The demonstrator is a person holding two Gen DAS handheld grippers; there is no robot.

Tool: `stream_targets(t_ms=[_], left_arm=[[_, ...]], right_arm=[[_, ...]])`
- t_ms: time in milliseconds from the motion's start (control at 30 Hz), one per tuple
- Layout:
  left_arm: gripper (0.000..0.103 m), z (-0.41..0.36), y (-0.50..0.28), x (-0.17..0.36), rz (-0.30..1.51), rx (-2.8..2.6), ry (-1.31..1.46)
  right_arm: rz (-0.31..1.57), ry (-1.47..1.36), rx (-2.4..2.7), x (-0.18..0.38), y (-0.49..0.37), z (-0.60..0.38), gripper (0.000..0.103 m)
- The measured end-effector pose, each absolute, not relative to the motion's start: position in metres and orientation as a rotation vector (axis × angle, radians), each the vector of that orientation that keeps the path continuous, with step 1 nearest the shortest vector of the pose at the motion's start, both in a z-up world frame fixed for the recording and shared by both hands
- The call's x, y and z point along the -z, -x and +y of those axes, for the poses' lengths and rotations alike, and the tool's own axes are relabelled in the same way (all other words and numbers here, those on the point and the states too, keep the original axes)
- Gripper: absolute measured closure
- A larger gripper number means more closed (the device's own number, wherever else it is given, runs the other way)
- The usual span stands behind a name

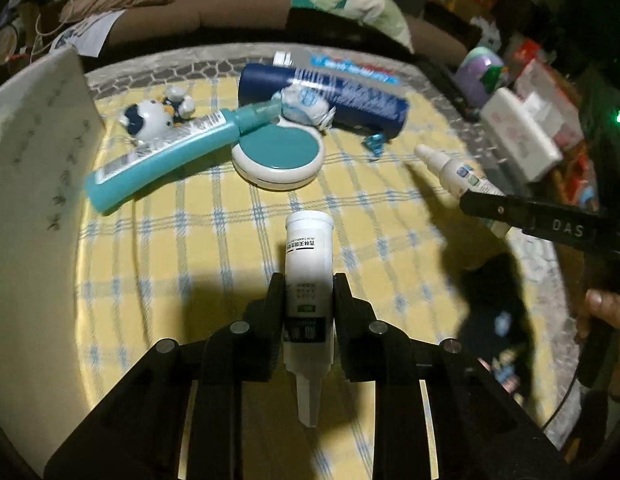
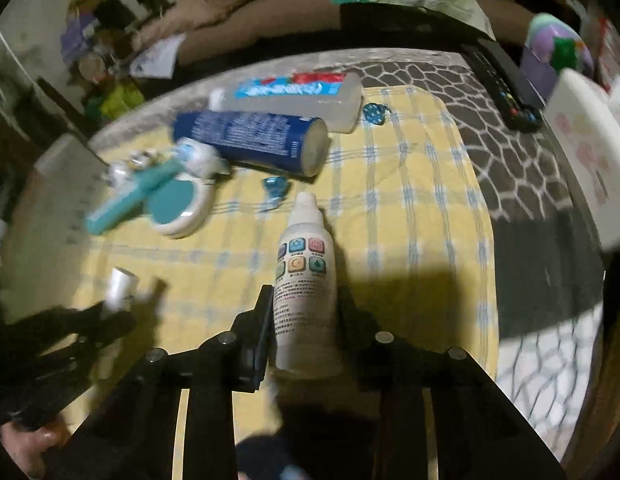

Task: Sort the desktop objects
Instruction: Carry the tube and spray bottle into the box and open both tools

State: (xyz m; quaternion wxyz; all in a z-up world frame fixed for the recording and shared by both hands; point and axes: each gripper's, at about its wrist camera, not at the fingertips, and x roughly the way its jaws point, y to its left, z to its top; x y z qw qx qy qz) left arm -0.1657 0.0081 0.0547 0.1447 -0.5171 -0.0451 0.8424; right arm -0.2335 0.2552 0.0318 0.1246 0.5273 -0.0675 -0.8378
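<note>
Left claw (image 1: pixel 308 300) clamped on a white medicine tube (image 1: pixel 308 264), pinched at mid-body, flat cap forward, nozzle trailing, raised over the yellow checked cloth (image 1: pixel 214 248) on the tabletop. Probably light, rigid plastic; slick label, so best gripped across the cylinder's middle. Right claw (image 2: pixel 304 320) closed around a white dropper bottle (image 2: pixel 306 276), held low on its body, tip forward. Likely light, slightly squeezable; gentle pressure advisable.

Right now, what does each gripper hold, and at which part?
The left gripper holds a white tube around its middle. The right gripper holds a white dropper bottle around its lower body, cap pointing away.
</note>
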Motion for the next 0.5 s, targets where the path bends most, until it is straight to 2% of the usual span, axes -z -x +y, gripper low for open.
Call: stream_targets(t_ms=[200, 367, 500], left_arm=[[0.082, -0.03, 0.123, -0.112, -0.255, -2.408, 1.413], [0.081, -0.09, 0.089, -0.169, -0.25, -2.511, 1.351], [0.082, -0.151, 0.067, -0.184, -0.235, -2.595, 1.381]], right_arm=[[-0.479, -1.427, 2.33, -0.076, 0.187, 0.242, 0.073], [-0.441, -1.33, 2.272, -0.126, 0.149, 0.181, 0.073], [-0.438, -1.268, 2.208, -0.147, 0.125, 0.118, 0.073]])
